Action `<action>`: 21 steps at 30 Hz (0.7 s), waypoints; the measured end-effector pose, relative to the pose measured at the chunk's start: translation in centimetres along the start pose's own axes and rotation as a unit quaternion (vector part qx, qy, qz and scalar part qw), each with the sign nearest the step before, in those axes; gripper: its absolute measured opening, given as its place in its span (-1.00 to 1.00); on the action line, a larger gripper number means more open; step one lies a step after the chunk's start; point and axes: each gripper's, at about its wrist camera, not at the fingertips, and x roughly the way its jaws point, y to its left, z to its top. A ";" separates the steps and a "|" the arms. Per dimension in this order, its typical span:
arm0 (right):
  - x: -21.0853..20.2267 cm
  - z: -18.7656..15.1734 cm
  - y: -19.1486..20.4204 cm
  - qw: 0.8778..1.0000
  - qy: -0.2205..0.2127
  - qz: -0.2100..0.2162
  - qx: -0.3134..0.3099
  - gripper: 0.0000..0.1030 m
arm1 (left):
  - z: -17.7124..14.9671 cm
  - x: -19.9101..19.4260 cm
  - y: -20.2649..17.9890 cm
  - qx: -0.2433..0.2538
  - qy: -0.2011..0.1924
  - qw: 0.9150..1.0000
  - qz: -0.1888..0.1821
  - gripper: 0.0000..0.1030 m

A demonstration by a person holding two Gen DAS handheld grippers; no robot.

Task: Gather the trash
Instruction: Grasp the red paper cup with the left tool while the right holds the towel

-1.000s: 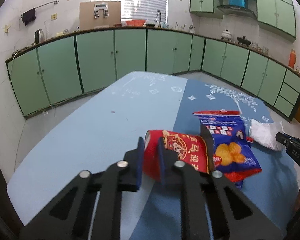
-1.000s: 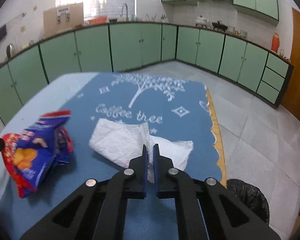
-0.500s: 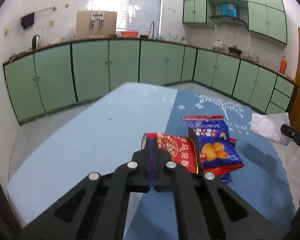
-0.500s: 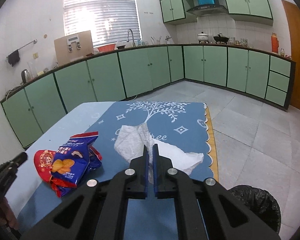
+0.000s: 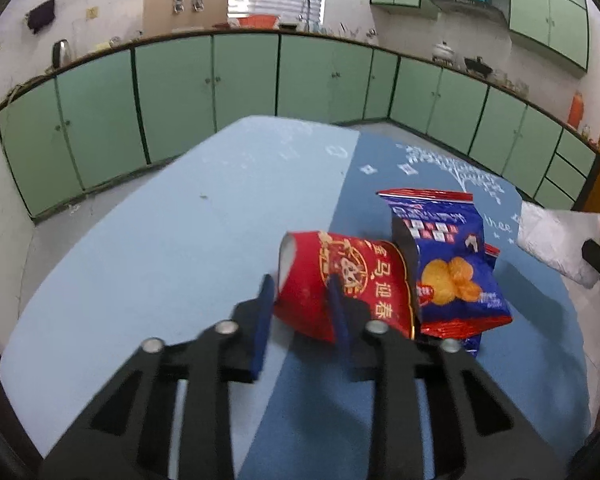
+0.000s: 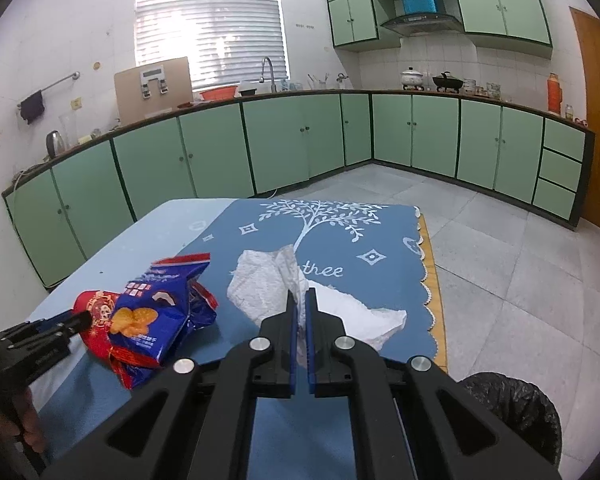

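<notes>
Left wrist view: left gripper (image 5: pixel 300 300) parted, jaws straddling the near edge of the red snack wrapper (image 5: pixel 352 280), probably lining up a grab; not pinching yet as far as can be told.
Blue chip bag (image 5: pixel 448 264): propped against the red one, on the blue tablecloth (image 5: pixel 220 216).
Right wrist view: right gripper (image 6: pixel 300 312) clenched on a fold of the white paper towel (image 6: pixel 260 284), rest draped on the cloth.
Bin: black-lined trash can (image 6: pixel 512 408) on the floor beside the table, contents not visible.
Trash status: nothing binned yet, looks like.
</notes>
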 end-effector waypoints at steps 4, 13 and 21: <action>-0.2 0.0 0.1 1.000 0.000 0.000 -0.001 -0.92 | 0.0 -0.3 -0.1 0.008 -0.007 1.000 0.008 -0.79; -0.6 0.2 0.0 1.000 -0.002 -0.001 -0.001 -0.92 | -0.2 -2.2 1.8 0.006 -0.021 1.000 0.023 -0.97; -0.9 0.1 0.7 1.000 0.000 0.004 -0.009 -0.92 | -1.1 -5.1 2.1 -0.011 -0.038 0.999 -0.004 -1.00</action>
